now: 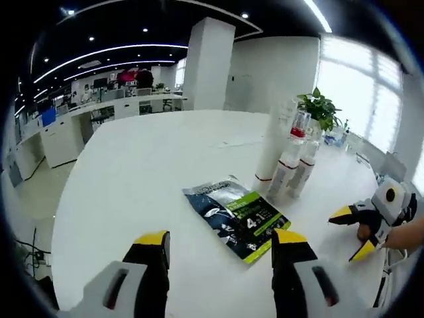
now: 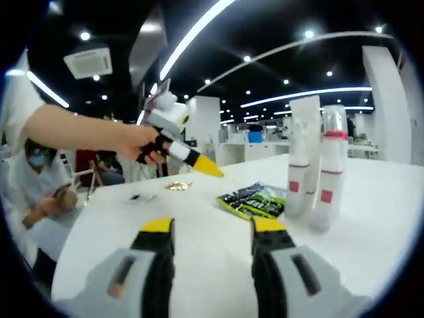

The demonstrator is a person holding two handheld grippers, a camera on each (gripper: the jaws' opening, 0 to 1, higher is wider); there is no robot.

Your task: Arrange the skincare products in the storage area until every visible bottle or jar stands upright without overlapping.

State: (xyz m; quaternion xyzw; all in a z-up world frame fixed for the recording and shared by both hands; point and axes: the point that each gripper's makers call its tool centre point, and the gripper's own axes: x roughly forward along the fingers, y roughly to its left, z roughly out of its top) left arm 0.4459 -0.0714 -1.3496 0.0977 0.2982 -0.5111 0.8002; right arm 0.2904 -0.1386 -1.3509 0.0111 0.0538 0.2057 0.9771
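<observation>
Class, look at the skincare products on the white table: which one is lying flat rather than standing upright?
The dark sachet with the green label lies flat on the table. The white tube and two spray bottles beside it stand upright.

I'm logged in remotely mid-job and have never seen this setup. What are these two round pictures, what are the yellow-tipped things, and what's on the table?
There is no robot arm: a person holds a hand-held gripper in each hand, and each carries a fisheye camera looking along its own yellow-tipped jaws. In the left gripper view, the left gripper rises from the bottom, open and empty; the right gripper enters at the right edge. In the right gripper view, the right gripper's own jaws are open and empty, and the left gripper comes in from the left, held by a hand. On the white table stand a tall tube and two bottles, upright and close together, beside a flat packet.
</observation>
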